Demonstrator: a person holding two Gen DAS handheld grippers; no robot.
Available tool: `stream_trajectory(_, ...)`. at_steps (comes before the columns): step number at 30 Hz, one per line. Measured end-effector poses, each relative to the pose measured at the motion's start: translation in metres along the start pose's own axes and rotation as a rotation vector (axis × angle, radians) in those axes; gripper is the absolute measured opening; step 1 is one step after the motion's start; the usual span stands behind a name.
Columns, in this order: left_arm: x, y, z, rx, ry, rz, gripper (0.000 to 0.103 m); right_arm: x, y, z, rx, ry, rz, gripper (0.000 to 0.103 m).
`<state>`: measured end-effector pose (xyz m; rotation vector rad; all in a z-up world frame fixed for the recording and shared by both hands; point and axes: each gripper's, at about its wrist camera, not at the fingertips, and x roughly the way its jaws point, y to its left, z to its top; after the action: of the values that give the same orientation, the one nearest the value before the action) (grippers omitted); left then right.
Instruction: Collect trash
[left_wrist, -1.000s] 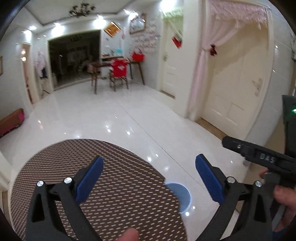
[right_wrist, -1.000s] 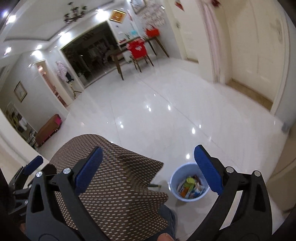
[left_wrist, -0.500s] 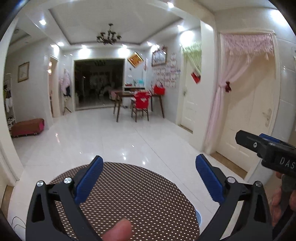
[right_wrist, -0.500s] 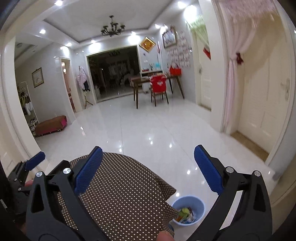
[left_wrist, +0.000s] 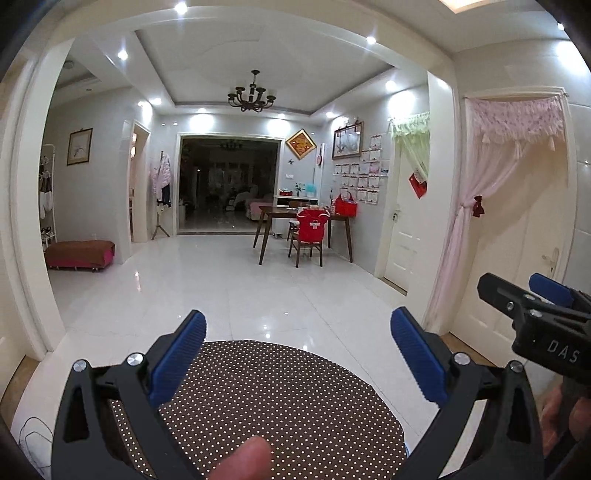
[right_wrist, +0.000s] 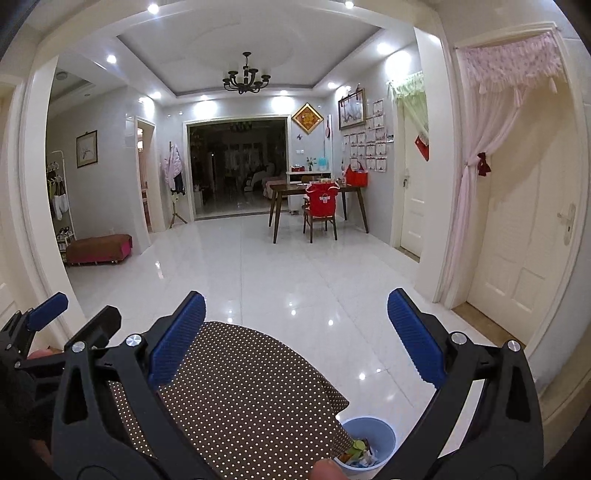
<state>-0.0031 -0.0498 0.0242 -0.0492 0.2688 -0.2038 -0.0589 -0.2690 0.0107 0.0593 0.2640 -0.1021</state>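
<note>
A light blue bin (right_wrist: 369, 439) holding colourful wrappers stands on the floor by the right edge of the round table with a brown dotted cloth (right_wrist: 240, 391). My right gripper (right_wrist: 295, 336) is open and empty, held level above the table's far side. My left gripper (left_wrist: 297, 350) is also open and empty over the same table (left_wrist: 280, 402). No trash shows on the visible part of the cloth. The right gripper's black body (left_wrist: 535, 317) appears at the right of the left wrist view, and the left gripper's body (right_wrist: 44, 325) at the left of the right wrist view.
A glossy white tiled floor (left_wrist: 258, 288) stretches to a dark wooden table (left_wrist: 303, 218) and a chair with a red cover (left_wrist: 310, 229). A low red bench (left_wrist: 79, 253) sits at left. A cream door (right_wrist: 524, 240) with a pink curtain (right_wrist: 476, 184) is at right.
Both grippers have tilted up from looking down at the table and floor to looking level across the room. The bin has slid to the bottom of the right wrist view.
</note>
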Motion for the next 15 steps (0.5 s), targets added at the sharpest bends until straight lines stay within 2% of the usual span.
stream_trajectory(4,-0.002,0.002,-0.001,0.004,-0.004,0.019,0.098,-0.004,0.003,0.001,-0.010,-0.009,-0.010,0.097)
stream_trajectory(15,-0.002,-0.005,-0.002,0.004,0.004,0.000,0.098,-0.002,-0.006,0.001,-0.003,-0.007,-0.005,0.097)
